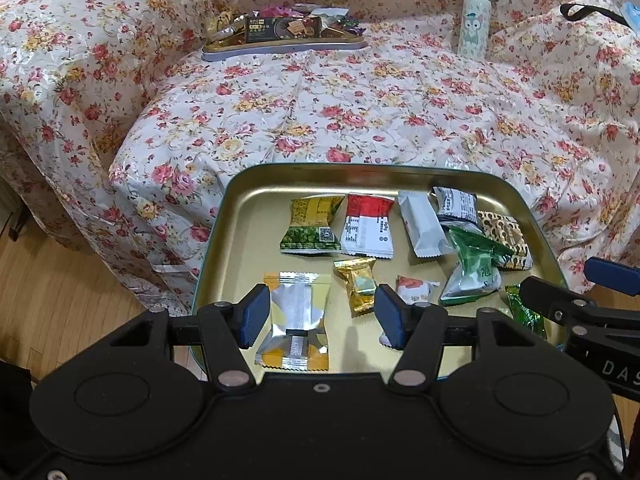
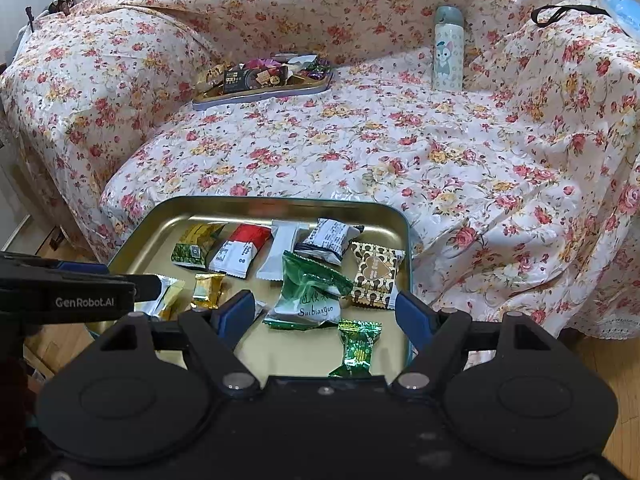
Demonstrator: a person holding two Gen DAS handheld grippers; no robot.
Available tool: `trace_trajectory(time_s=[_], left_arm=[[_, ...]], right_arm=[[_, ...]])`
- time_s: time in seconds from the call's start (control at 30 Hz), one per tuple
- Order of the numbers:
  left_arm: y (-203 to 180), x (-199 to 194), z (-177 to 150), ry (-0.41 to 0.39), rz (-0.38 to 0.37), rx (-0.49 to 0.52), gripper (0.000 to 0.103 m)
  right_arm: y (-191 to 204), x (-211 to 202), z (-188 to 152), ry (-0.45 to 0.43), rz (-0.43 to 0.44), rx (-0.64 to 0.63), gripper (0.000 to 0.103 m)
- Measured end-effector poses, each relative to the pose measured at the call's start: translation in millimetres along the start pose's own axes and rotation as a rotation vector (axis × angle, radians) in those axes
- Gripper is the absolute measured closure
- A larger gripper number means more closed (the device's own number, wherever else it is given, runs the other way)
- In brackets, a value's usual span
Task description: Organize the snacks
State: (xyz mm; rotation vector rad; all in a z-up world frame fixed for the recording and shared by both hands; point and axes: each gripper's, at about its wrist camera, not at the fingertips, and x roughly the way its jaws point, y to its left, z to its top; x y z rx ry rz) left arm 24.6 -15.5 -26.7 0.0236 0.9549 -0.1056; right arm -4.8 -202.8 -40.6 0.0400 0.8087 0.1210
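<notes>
A gold tin tray (image 1: 240,248) (image 2: 160,224) sits at the sofa's front edge and holds several wrapped snacks. My left gripper (image 1: 318,320) is open above its near side, with a silver-yellow packet (image 1: 296,320) and a small gold candy (image 1: 358,286) between the fingers. My right gripper (image 2: 326,316) is open over the tray's near right, above a green-white packet (image 2: 312,296) and a small green candy (image 2: 356,348). Neither holds anything. A second tin (image 1: 280,46) (image 2: 260,90) piled with snacks lies far back on the sofa.
A flowered cover drapes the sofa (image 1: 360,100) (image 2: 360,140). A pale bottle with a cartoon cat (image 1: 474,20) (image 2: 448,52) stands at the back right. A black strap (image 2: 560,14) lies on the right armrest. Wooden floor (image 1: 60,280) shows at the left.
</notes>
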Motion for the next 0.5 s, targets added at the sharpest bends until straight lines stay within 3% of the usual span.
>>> trace_trajectory(time_s=[0.5], left_arm=[[-3.9, 13.8, 2.2, 0.044, -0.003, 0.004, 0.04]], right_arm=[[-8.5, 15.3, 1.2, 0.053, 0.003, 0.01, 0.023]])
